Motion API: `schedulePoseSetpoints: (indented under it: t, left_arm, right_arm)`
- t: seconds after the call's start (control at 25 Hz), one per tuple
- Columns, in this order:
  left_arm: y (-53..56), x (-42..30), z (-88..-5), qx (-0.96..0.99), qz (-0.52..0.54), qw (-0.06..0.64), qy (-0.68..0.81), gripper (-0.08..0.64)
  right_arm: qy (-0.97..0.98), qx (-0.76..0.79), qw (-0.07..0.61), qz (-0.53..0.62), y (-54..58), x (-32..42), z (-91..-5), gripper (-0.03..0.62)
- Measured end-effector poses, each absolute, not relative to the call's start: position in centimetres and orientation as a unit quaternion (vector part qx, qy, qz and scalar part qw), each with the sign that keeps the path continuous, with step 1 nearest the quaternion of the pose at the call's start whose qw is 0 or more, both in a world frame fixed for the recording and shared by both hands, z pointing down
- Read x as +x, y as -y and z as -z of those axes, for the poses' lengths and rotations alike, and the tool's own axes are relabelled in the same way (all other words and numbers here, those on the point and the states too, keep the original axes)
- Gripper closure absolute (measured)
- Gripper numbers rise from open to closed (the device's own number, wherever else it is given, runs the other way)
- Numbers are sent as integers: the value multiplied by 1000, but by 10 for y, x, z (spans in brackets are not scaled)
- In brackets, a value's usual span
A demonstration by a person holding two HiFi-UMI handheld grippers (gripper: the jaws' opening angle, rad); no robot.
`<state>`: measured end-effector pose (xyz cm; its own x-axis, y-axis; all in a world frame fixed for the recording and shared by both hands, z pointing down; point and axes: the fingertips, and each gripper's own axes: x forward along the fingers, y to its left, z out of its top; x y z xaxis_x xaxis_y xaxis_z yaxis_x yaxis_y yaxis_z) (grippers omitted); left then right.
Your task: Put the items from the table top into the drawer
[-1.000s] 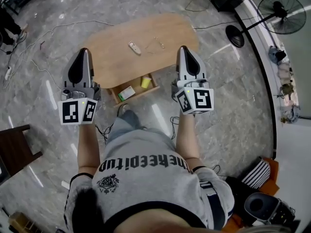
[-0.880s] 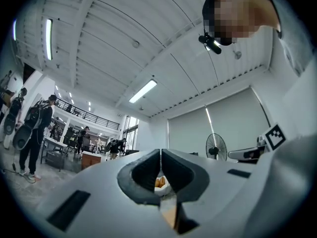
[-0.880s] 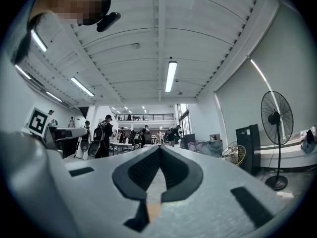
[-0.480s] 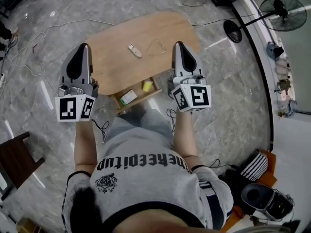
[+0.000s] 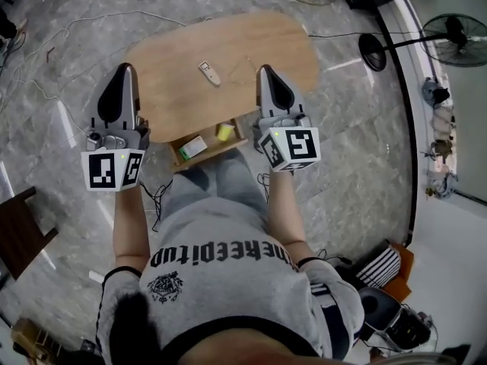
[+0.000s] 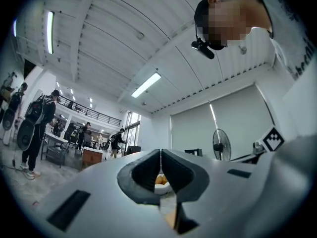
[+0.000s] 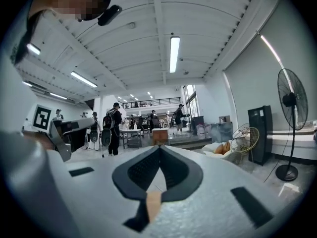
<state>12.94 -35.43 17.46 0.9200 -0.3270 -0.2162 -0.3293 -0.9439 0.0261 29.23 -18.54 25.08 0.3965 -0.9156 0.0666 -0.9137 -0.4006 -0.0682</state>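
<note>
Presently my left gripper point(image 5: 122, 68) and right gripper point(image 5: 265, 70) sit closed, empty; the white gadget point(image 5: 208, 73) looks light, stiff: I'd pinch its long sides.

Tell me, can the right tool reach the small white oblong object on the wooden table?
Probably yes. The right tool is near the small white oblong object on the wooden table, and nothing tall stands between them. Its jaws are shut and must open first.
</note>
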Motion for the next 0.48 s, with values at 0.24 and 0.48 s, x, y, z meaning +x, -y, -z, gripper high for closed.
schedulePoseSetpoints:
  t: [0.24,0.48]
  left_arm:
    - [363,149,-181,-972,-102,16,-211,548]
    - [367,163,-204,-963,-84,22,-256,548]
  right_arm:
    - [-594,-797,-3,115,222,321,-302,591]
    - [-627,-752,-21,200,253,339,-372,591]
